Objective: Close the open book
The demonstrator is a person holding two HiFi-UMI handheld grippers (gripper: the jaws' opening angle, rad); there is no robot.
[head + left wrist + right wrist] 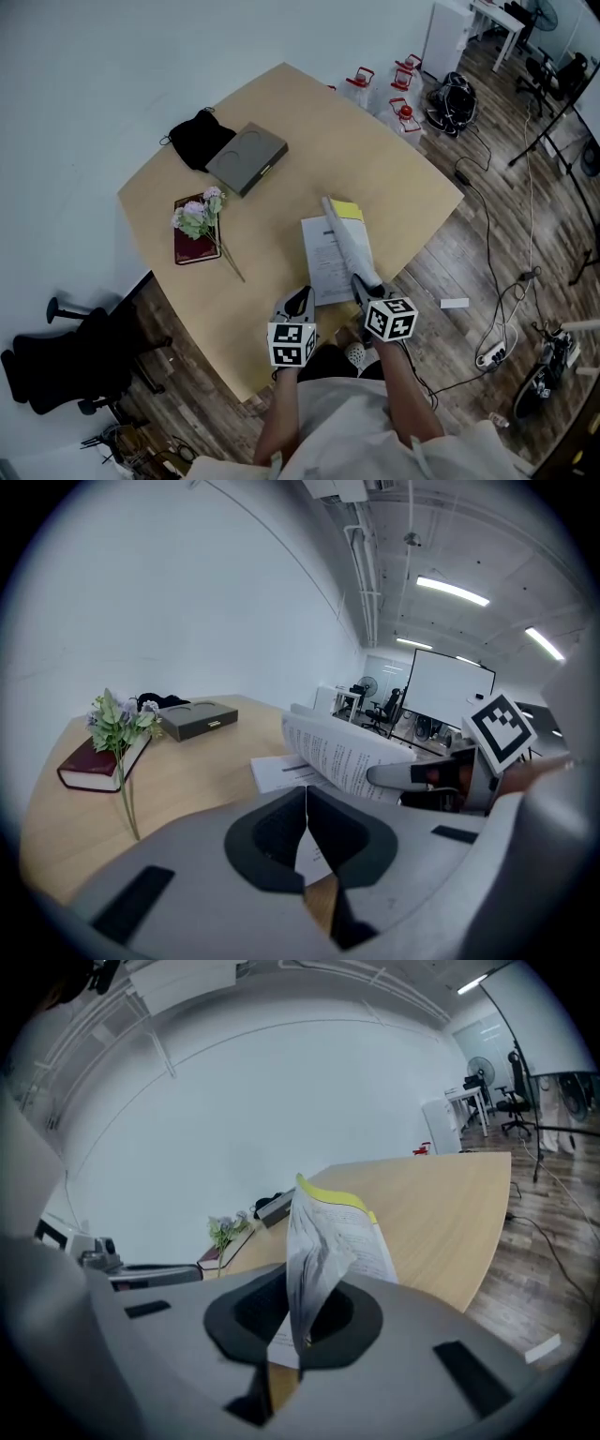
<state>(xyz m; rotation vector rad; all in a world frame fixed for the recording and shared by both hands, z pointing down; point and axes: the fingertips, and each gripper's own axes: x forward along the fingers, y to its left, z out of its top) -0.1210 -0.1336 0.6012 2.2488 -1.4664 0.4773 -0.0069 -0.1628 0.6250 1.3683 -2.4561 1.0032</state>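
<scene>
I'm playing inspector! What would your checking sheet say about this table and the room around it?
Surface: light wooden table with rounded corners.
Job's things: open book lies near the person, its right-hand pages lifted and curling.
Clutter: dark red book with flowers on it, grey box, black pouch.
Grippers: left hand-held gripper shut, nothing between its jaws; right hand-held gripper shut on the lifted pages.
Cables: cables and a power strip on the floor.
Surroundings: black office chair, red-capped containers, wooden floor.
</scene>
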